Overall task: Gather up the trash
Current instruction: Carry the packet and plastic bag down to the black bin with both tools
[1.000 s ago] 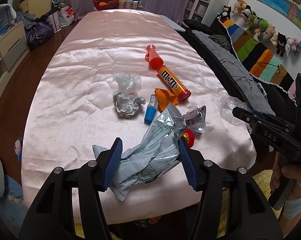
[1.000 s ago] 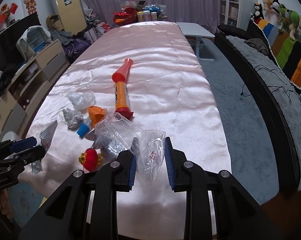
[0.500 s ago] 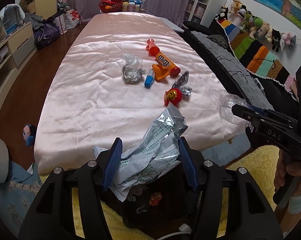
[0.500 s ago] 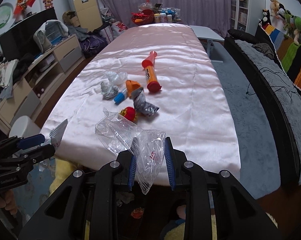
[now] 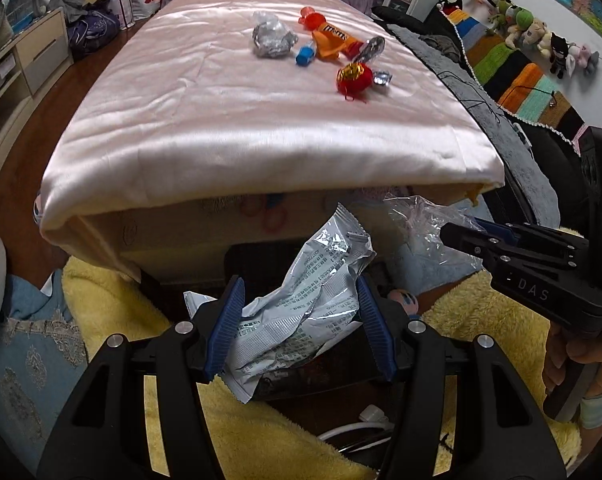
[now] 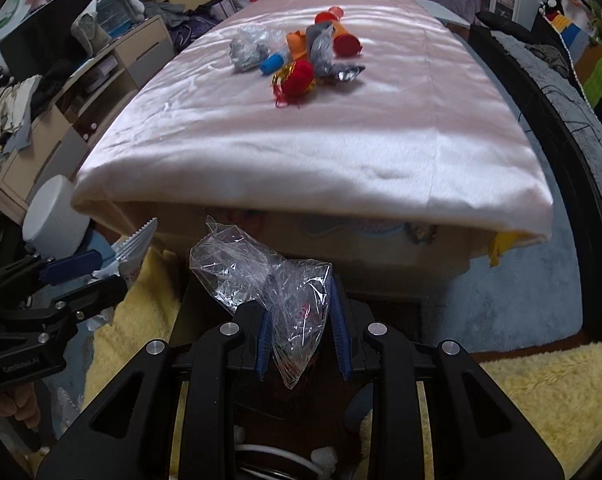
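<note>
The left gripper point(image 5: 301, 324) pinches a crumpled silver foil snack wrapper point(image 5: 305, 312), and the right gripper point(image 6: 301, 336) pinches a clear crinkled plastic bag point(image 6: 277, 284), both over what seems a dark bin. Beyond, the pink satin-covered counter point(image 5: 205, 100) carries a red round ornament point(image 5: 353, 76) and a crumpled foil ball point(image 5: 271, 40).

Black grippers point(image 5: 301, 320), blue ribbed pads point(image 5: 225, 326), silver screws, "DAS" marking.

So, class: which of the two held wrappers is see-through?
The clear plastic bag in the right gripper; the left gripper holds an opaque silver printed packet.
</note>
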The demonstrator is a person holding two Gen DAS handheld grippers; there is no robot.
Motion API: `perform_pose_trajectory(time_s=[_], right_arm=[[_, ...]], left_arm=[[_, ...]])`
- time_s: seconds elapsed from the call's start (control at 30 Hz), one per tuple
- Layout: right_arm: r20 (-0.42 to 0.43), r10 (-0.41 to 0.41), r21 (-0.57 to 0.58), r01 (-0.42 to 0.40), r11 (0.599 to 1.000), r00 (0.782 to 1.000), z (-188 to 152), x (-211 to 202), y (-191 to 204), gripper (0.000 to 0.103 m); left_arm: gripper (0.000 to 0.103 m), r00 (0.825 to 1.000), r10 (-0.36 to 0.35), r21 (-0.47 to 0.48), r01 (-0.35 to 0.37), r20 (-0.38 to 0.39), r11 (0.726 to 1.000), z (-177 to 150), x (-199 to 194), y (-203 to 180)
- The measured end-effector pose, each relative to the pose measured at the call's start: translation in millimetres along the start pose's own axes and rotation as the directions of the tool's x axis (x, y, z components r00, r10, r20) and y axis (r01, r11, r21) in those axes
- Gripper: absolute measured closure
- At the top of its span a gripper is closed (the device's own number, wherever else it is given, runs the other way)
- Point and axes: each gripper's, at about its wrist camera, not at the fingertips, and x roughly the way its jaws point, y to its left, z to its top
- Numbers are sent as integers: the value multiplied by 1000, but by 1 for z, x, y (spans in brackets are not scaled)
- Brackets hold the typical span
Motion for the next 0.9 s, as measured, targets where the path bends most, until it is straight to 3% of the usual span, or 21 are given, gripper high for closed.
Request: perform_pose_trajectory(time_s=[0.37,0.7,0.8,0.9], right_arm=[[-145,19,34,-14,999,989,-23,50,5,75],[-163,55,42,-48,998,985,-21,59,9,72],[-167,63,41,-57,998,984,-19,62,10,70],[-165,62,45,-55,997,984,-16,63,9,59]], left_arm=[[48,994,-14,-15,13,-111,1000,-32,51,9],[47,990,-17,0,18,-138,1000,-29,61,6],[46,990,-19,6,20,-141,1000,-28,63,5],[45,989,-13,4,13,-149,1000,-27,67,6]])
